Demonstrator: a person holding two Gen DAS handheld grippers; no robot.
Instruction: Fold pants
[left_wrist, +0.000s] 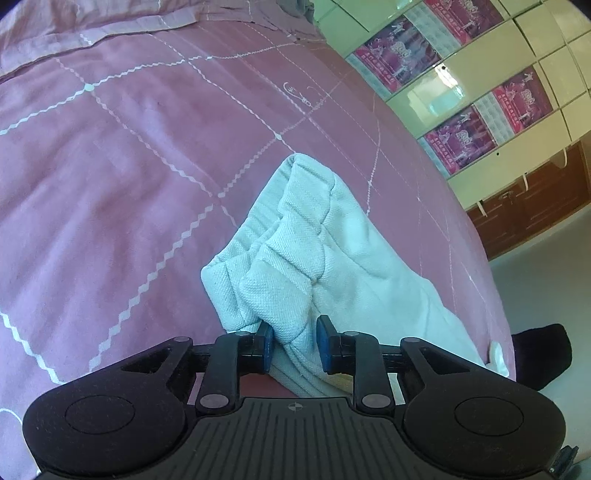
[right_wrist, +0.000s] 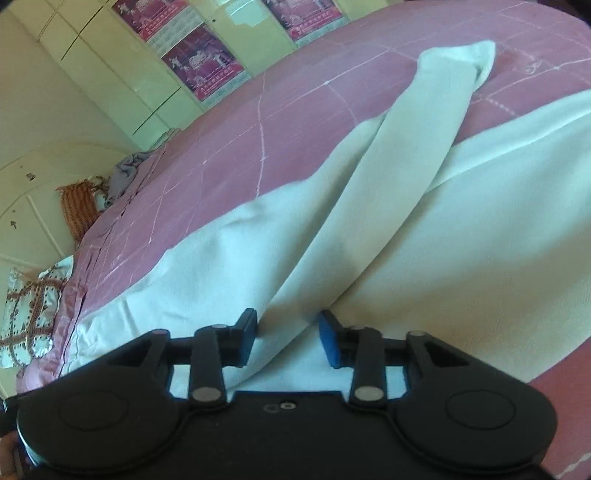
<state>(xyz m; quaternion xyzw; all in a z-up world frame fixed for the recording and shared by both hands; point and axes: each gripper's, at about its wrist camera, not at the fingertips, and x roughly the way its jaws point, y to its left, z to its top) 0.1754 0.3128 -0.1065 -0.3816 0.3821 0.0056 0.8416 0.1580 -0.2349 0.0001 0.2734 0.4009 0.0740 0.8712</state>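
Note:
Pale white pants (left_wrist: 314, 236) lie on a pink bedspread (left_wrist: 129, 166). In the left wrist view my left gripper (left_wrist: 294, 341) is shut on a bunched, gathered part of the pants, the cloth pinched between the blue pads. In the right wrist view the pants (right_wrist: 406, 221) spread wide, with one leg (right_wrist: 443, 92) running away toward the far edge. My right gripper (right_wrist: 288, 338) straddles a raised fold of the cloth, its jaws a little apart around it.
The bed's edge falls off to the right in the left wrist view, with a dark object (left_wrist: 543, 354) beside it. Cream cupboards with purple posters (left_wrist: 461, 136) line the wall. Pillows and bundled cloth (right_wrist: 33, 314) lie at the bed's far left.

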